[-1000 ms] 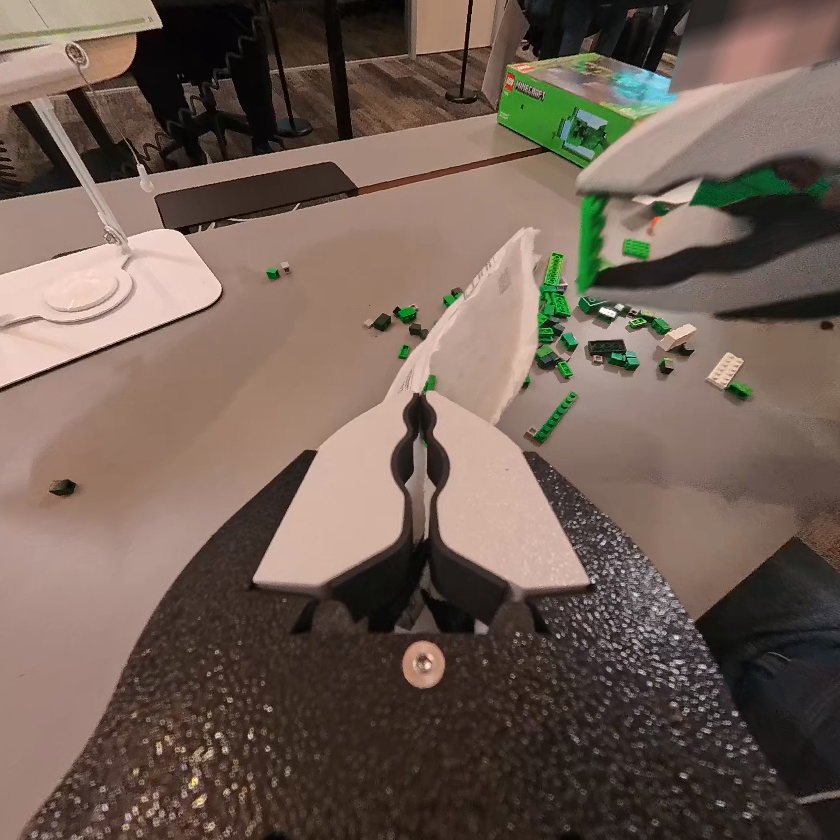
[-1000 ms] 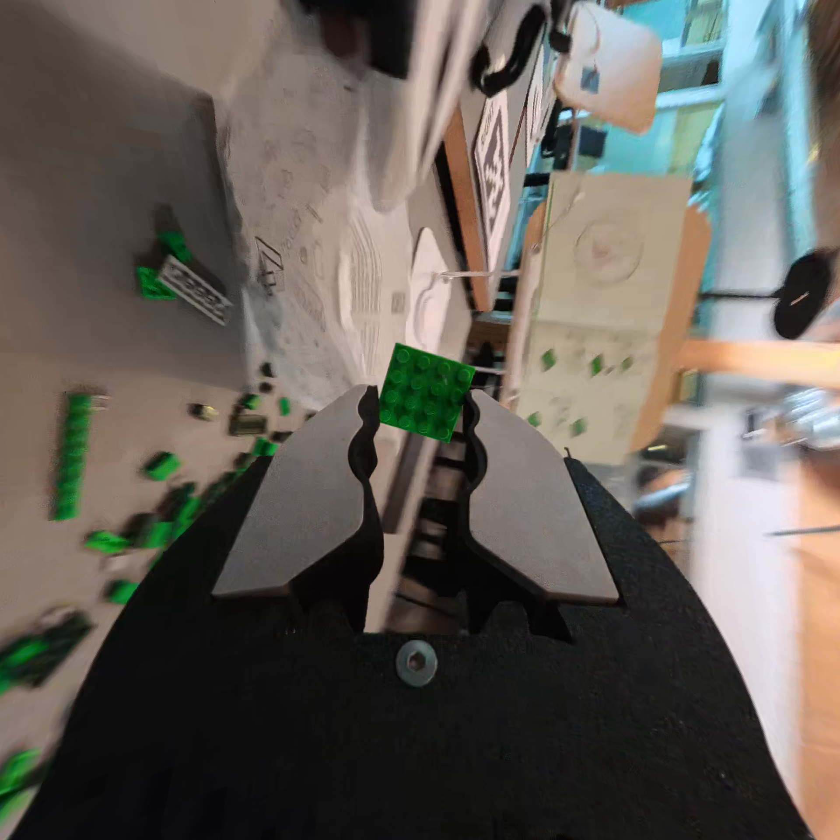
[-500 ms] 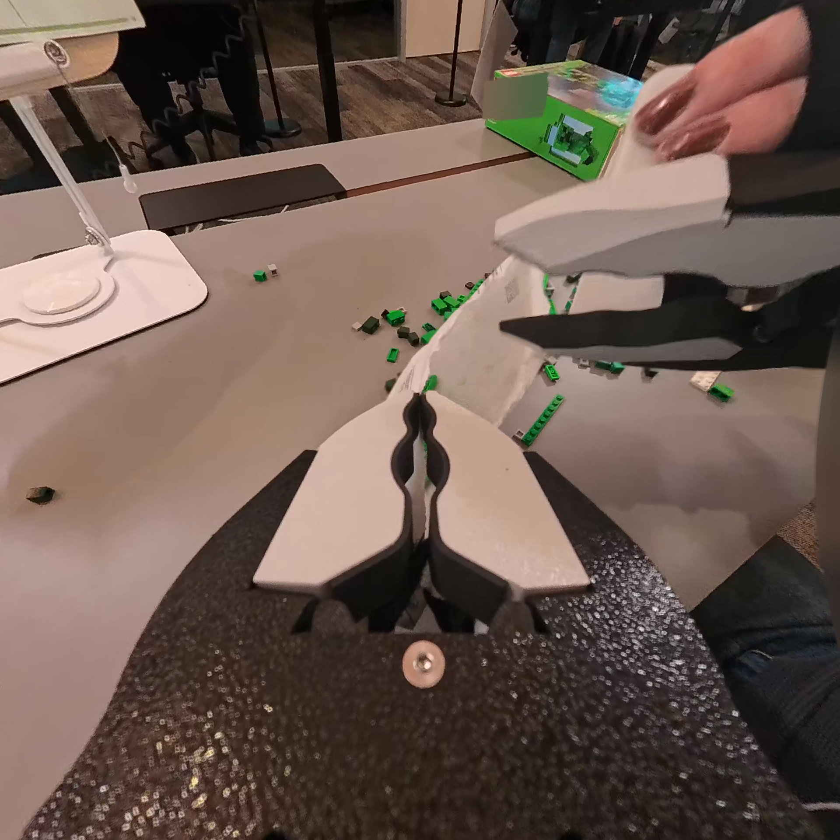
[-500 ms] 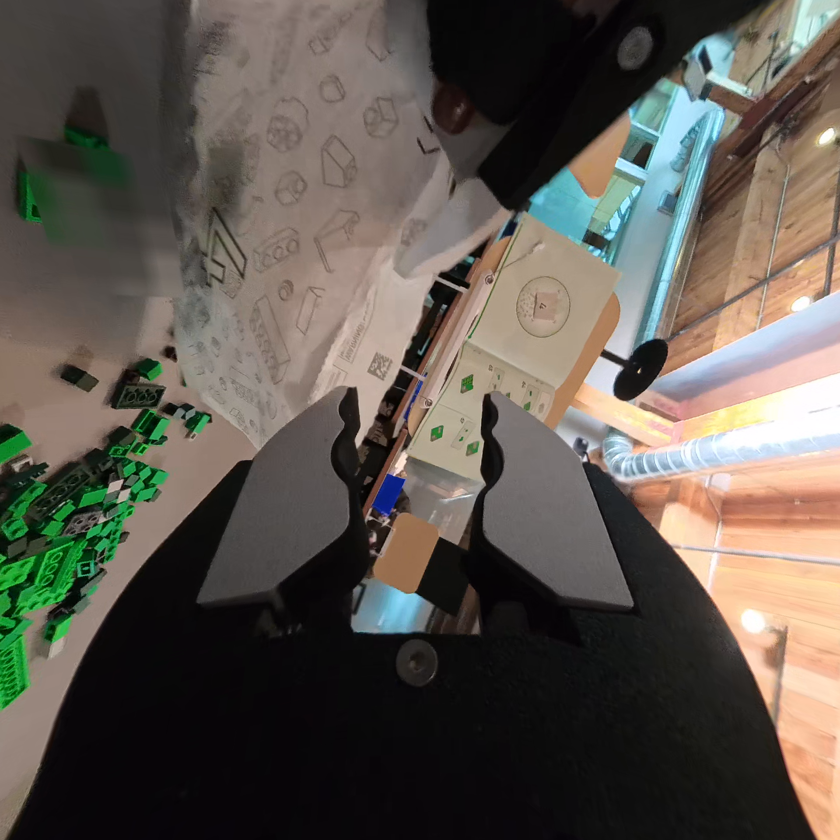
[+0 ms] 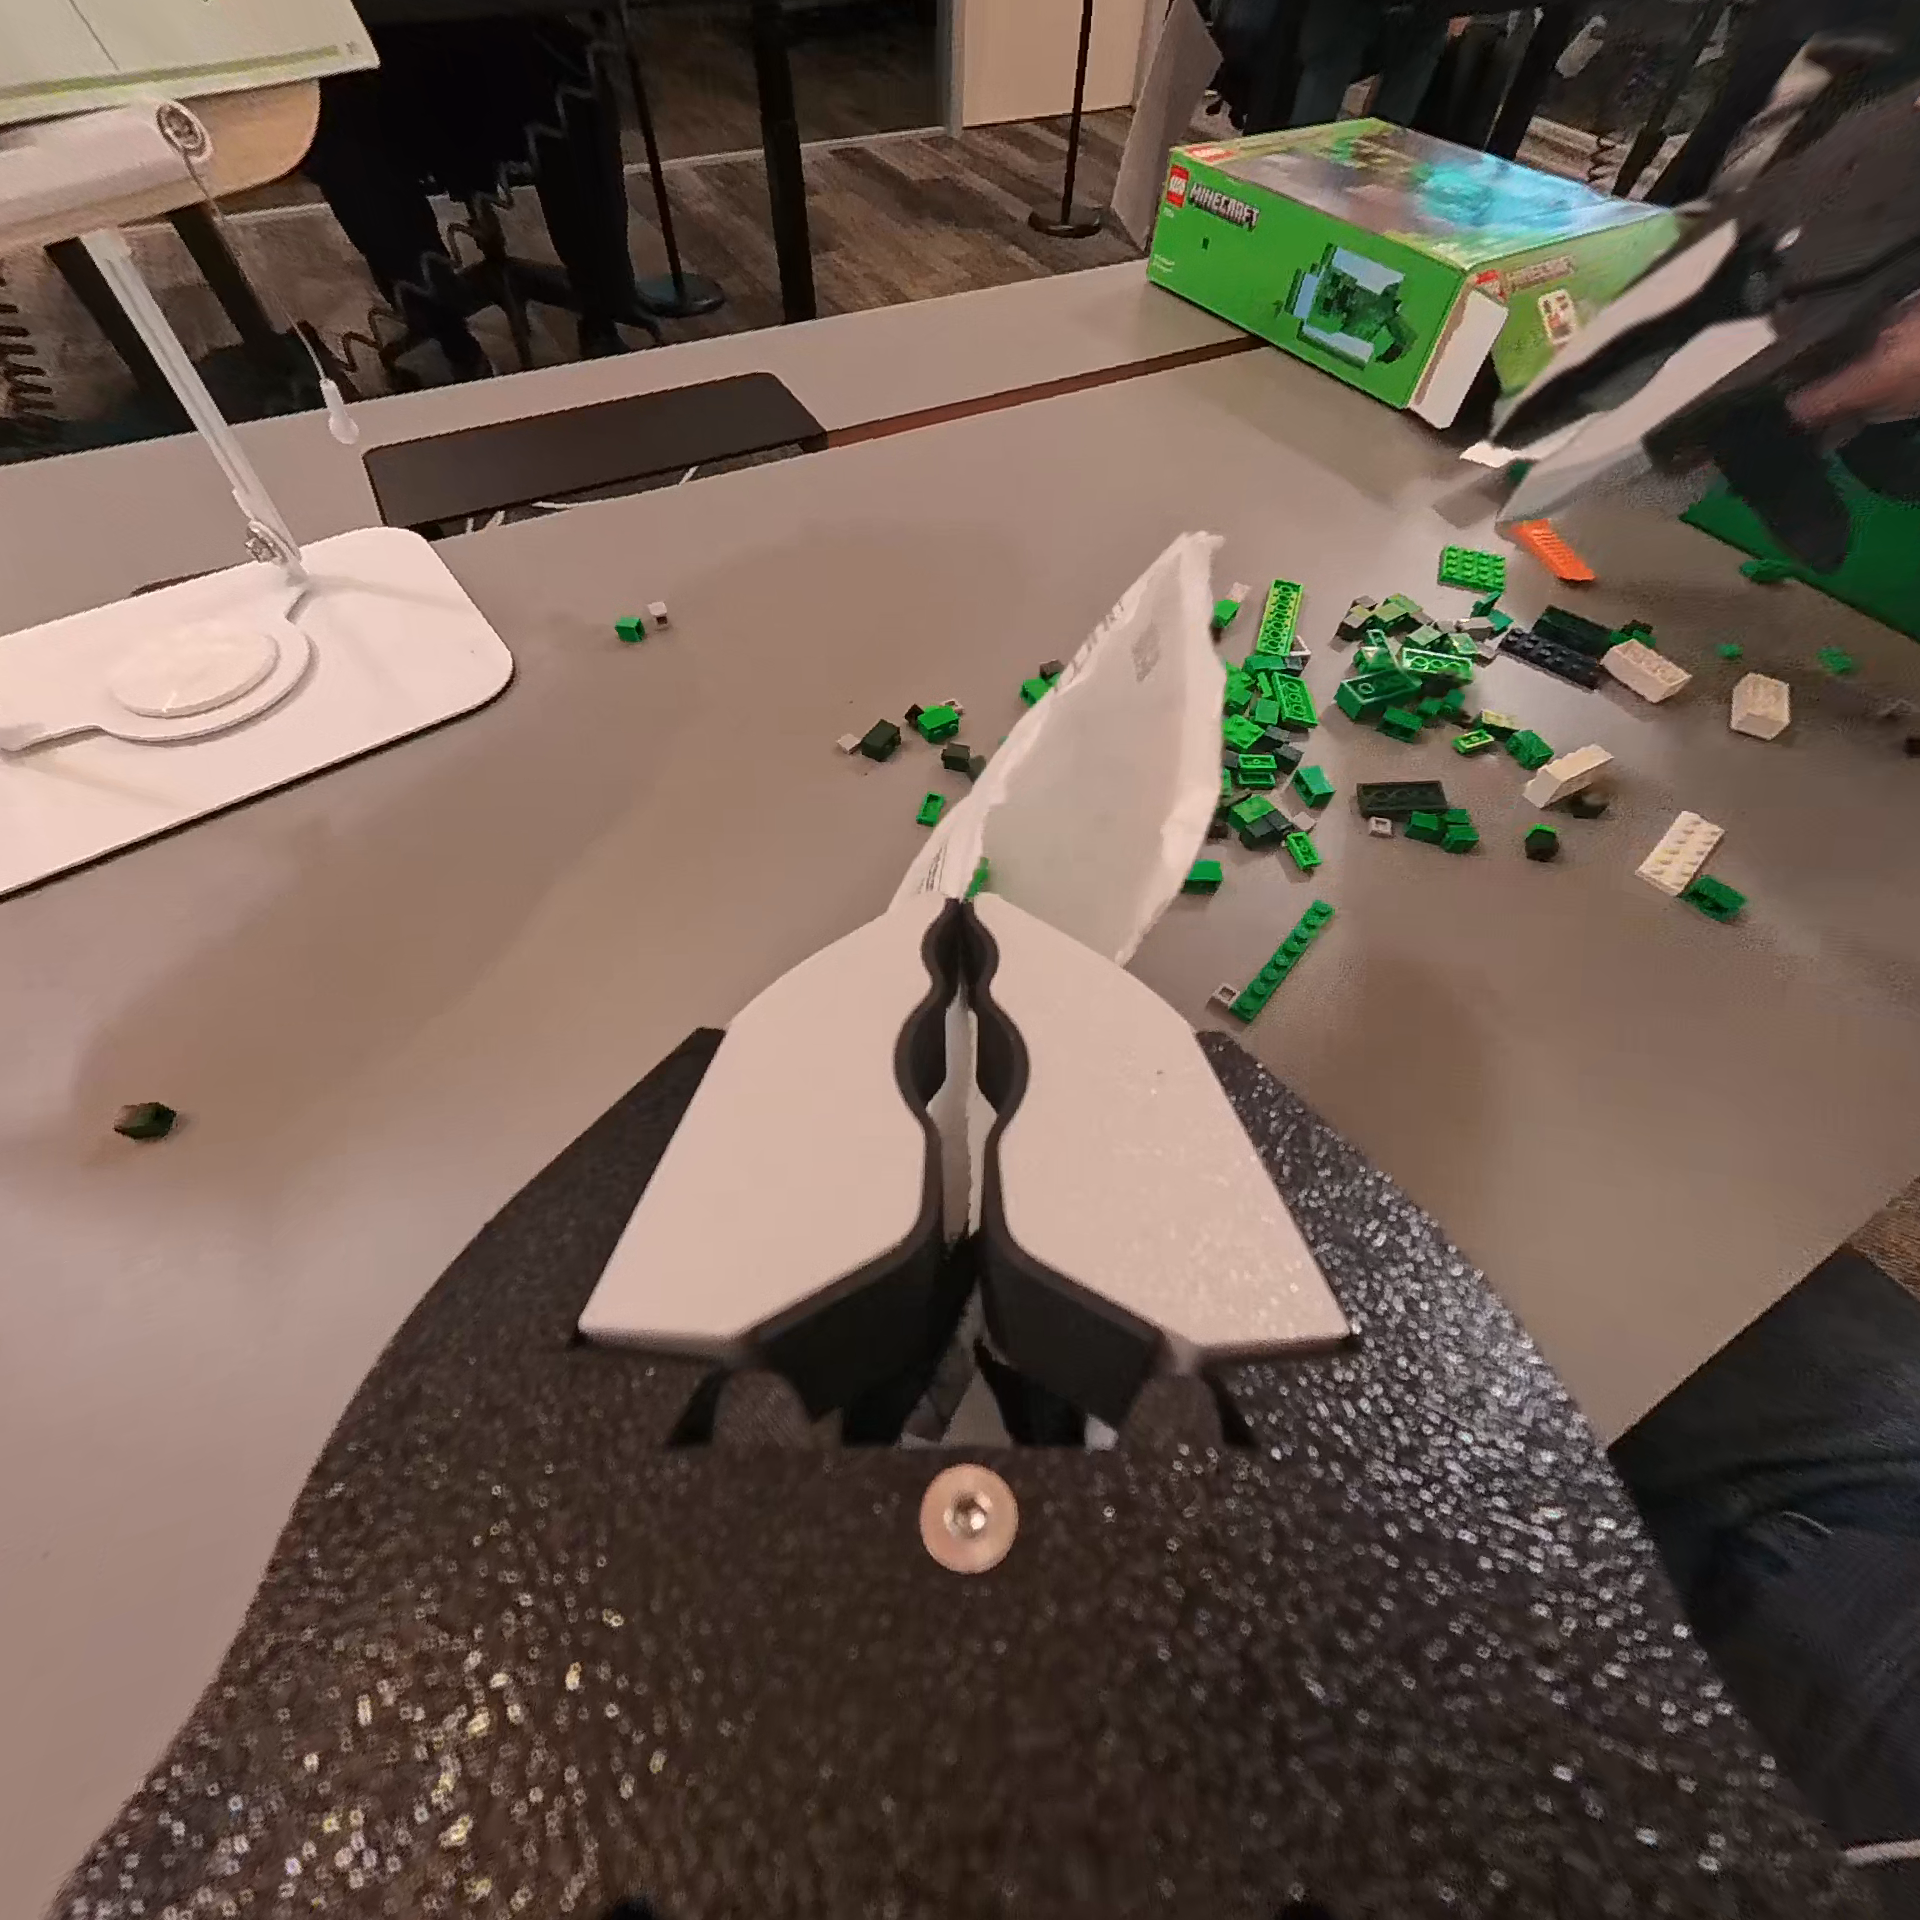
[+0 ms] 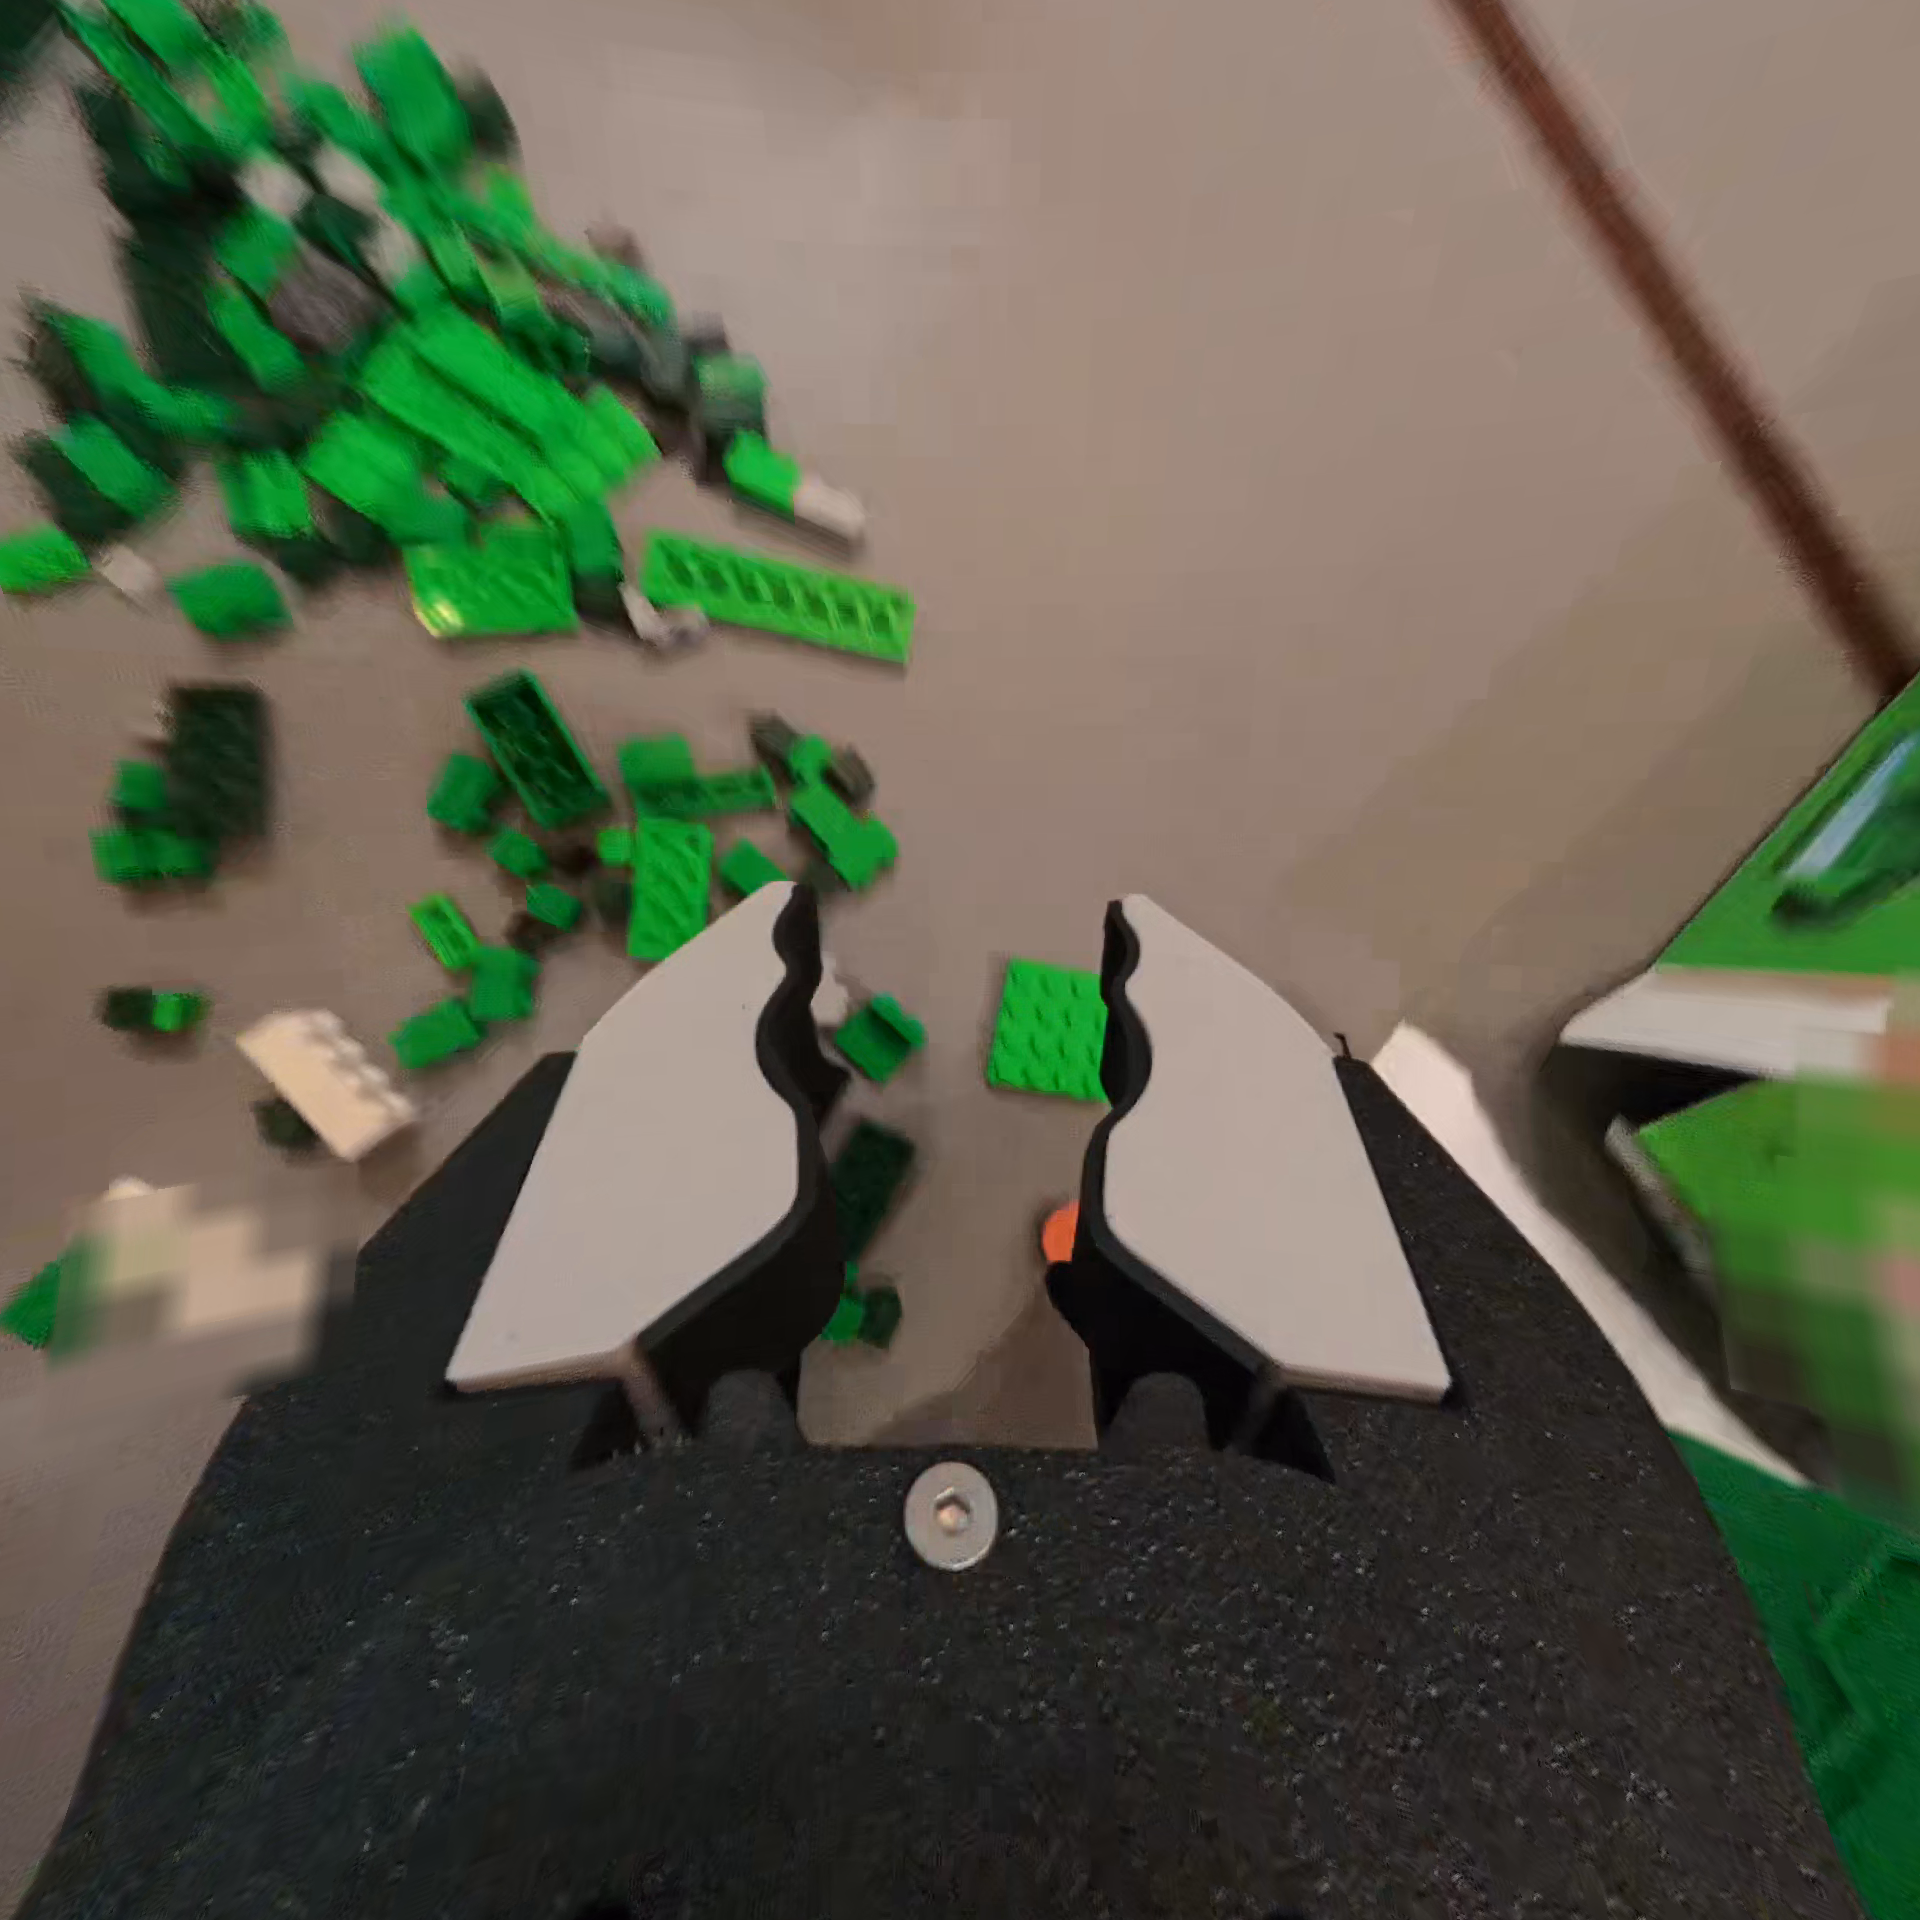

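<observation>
My left gripper (image 5: pixel 961 914) is shut on a white paper bag (image 5: pixel 1112 748) and holds it up over the grey table (image 5: pixel 520 935). Green, dark and white toy bricks (image 5: pixel 1382 707) lie scattered beyond the bag. My right gripper (image 6: pixel 951 904) is open and empty above the bricks, tilted down at the table. A square green plate (image 6: pixel 1049 1029) lies flat between its fingertips, and the same plate (image 5: pixel 1472 567) shows in the left wrist view. The right gripper also shows, blurred, at the upper right of the left wrist view (image 5: pixel 1579 416).
A green toy box (image 5: pixel 1382 291) stands at the back right, and its edge (image 6: pixel 1818 904) shows in the right wrist view. An orange piece (image 5: pixel 1548 549) lies near it. A white stand base (image 5: pixel 208 686) is at the left, a black mat (image 5: pixel 582 457) behind, a lone dark brick (image 5: pixel 145 1119) near left. The lone dark brick (image 5: pixel 145 1119) sits 25 centimetres or so from the ends of my left fingers.
My right gripper let go of the square green plate, which now lies on the table. It swung from in front of the bag to the back right. The left gripper still holds the bag.
</observation>
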`<state>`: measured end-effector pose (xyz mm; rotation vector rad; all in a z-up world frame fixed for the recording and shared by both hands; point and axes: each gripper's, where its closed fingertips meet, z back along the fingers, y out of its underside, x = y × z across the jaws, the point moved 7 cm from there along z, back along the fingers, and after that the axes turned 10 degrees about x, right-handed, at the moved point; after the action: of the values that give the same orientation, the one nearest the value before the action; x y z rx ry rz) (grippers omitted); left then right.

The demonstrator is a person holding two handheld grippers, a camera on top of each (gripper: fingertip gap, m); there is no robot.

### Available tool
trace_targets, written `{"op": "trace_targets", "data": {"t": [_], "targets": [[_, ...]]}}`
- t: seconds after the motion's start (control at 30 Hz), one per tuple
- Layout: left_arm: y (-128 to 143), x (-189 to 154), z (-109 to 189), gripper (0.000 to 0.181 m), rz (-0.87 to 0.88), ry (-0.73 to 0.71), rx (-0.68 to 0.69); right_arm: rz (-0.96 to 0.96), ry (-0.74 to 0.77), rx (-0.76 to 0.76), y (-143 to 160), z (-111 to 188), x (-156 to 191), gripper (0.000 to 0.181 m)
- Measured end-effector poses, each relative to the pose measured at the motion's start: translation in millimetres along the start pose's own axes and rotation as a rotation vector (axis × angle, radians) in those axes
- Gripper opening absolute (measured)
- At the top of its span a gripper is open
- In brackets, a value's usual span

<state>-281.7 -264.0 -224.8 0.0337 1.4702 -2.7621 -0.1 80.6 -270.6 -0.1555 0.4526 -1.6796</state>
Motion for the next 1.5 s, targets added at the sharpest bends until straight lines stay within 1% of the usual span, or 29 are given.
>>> {"op": "trace_targets", "data": {"t": [0.03,0.13,0.27,0.33,0.4,0.43,0.53,0.6,0.67,0.73,0.8,0.87,0.93,0.97,1.03,1.1,1.13,1.17,1.23,1.3,1.43,1.5], "targets": [[0,0,0,0.0,-0.001,-0.001,-0.001,-0.009,-0.013,0.041,9,-7,-5,0.052],[0,1,1,0.0,0.002,0.0,-0.004,-0.037,-0.056,0.122,23,-23,-17,0.051],[0,2,3,0.0,0.001,-0.003,-0.004,-0.093,-0.107,0.196,31,-36,-30,0.052],[0,3,4,0.0,0.002,-0.006,-0.007,-0.101,-0.122,0.232,36,-42,-31,0.048],[0,4,5,0.0,0.005,-0.007,-0.012,-0.091,-0.125,0.228,39,-46,-29,0.041],[0,5,5,0.0,0.006,-0.006,-0.014,-0.082,-0.123,0.205,38,-45,-29,0.031],[1,6,5,0.0,0.011,-0.001,-0.015,-0.042,-0.077,0.191,39,-42,-26,0.031],[1,6,5,0.0,0.012,-0.004,-0.012,0.016,-0.036,0.113,27,-29,-16,0.031],[1,6,4,0.0,0.014,-0.008,-0.013,0.127,0.019,-0.026,0,-6,7,0.031],[1,6,3,0.0,0.012,-0.014,-0.015,0.307,0.113,-0.188,-35,23,44,0.031],[0,4,2,0.0,0.007,-0.014,-0.013,0.532,0.235,-0.341,-72,51,93,0.031],[0,2,1,0.0,0.0,-0.007,-0.008,0.782,0.371,-0.487,-105,73,149,0.031],[0,0,0,0.0,-0.005,-0.001,-0.005,1.005,0.421,-0.61,-129,84,209,0.031],[0,-1,1,0.0,-0.006,0.002,-0.006,1.1,0.455,-0.644,-138,85,235,0.031],[0,-2,1,0.0,-0.005,0.012,-0.007,1.259,0.631,-0.65,-153,81,267,0.031],[0,-2,1,0.0,0.0,0.022,-0.009,1.377,0.826,-0.628,-165,74,279,0.031],[0,-2,1,0.0,0.003,0.03,-0.011,1.427,0.88,-0.613,-168,69,282,0.031],[0,-3,2,0.0,0.005,0.037,-0.015,1.473,0.902,-0.587,-170,64,284,0.031],[-1,-3,3,0.0,0.009,0.047,-0.023,1.573,0.913,-0.529,-169,55,289,0.031],[-1,-2,3,0.0,0.013,0.051,-0.021,1.623,0.935,-0.478,-168,52,292,0.031],[-1,-1,2,0.0,0.02,0.057,-0.023,1.673,0.905,-0.449,-167,52,295,0.031],[-1,-2,2,0.0,0.017,0.057,-0.022,1.674,0.916,-0.435,-169,52,294,0.031]]}}
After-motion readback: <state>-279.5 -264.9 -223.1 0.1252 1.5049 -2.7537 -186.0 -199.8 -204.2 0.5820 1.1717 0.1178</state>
